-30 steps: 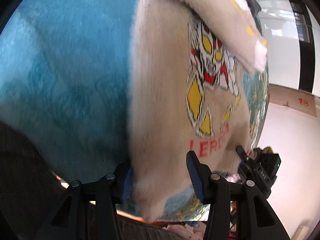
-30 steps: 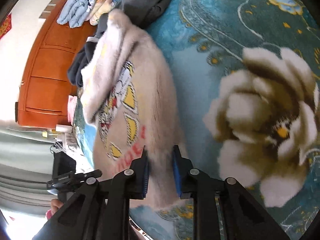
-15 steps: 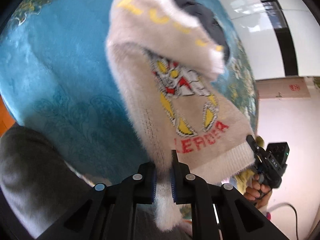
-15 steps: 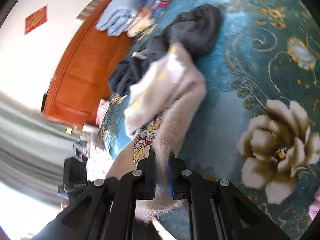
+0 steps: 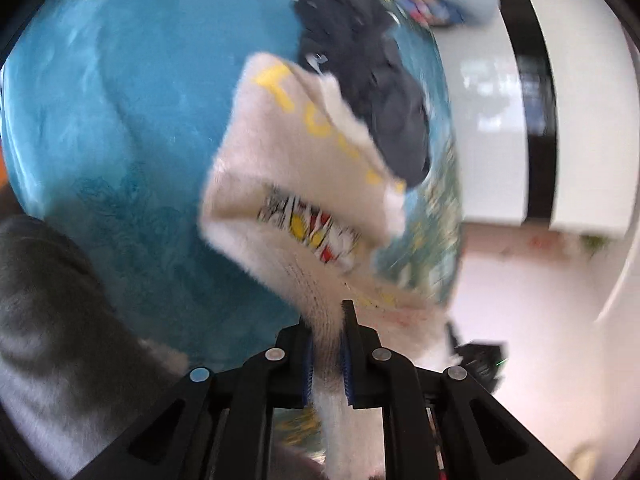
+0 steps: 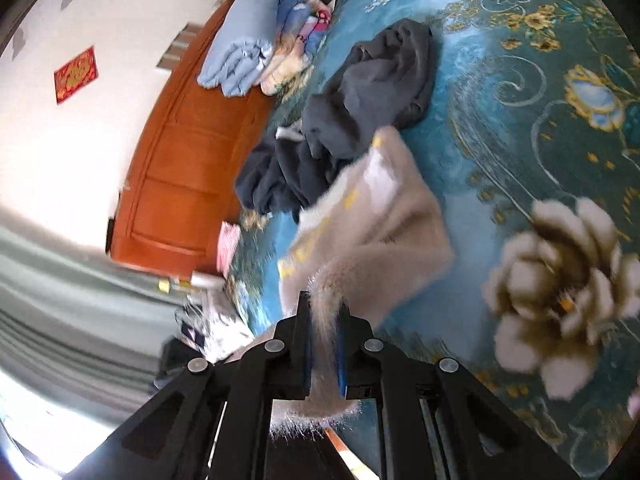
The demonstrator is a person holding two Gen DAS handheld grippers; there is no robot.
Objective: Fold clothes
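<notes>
A fuzzy cream sweater (image 5: 304, 184) with a cartoon print and yellow letters hangs above a teal floral blanket (image 5: 120, 112). My left gripper (image 5: 326, 320) is shut on its lower hem, fabric pinched between the blue pads. In the right wrist view the same sweater (image 6: 384, 232) bunches up, and my right gripper (image 6: 324, 312) is shut on another part of the hem. Its upper part droops toward a dark grey garment (image 6: 372, 92). The print is mostly folded out of sight.
Dark clothes (image 5: 372, 80) lie heaped on the blanket beyond the sweater. Folded pale blue bedding (image 6: 256, 36) sits against an orange wooden headboard (image 6: 184, 176). A big cream flower pattern (image 6: 560, 292) marks the blanket at right. A grey sleeve (image 5: 44, 320) fills the lower left.
Both grippers closed on the sweater's hem and lifted it off the blanket; the sweater has gone from lying spread to hanging bunched, and both views have pulled back from it.
</notes>
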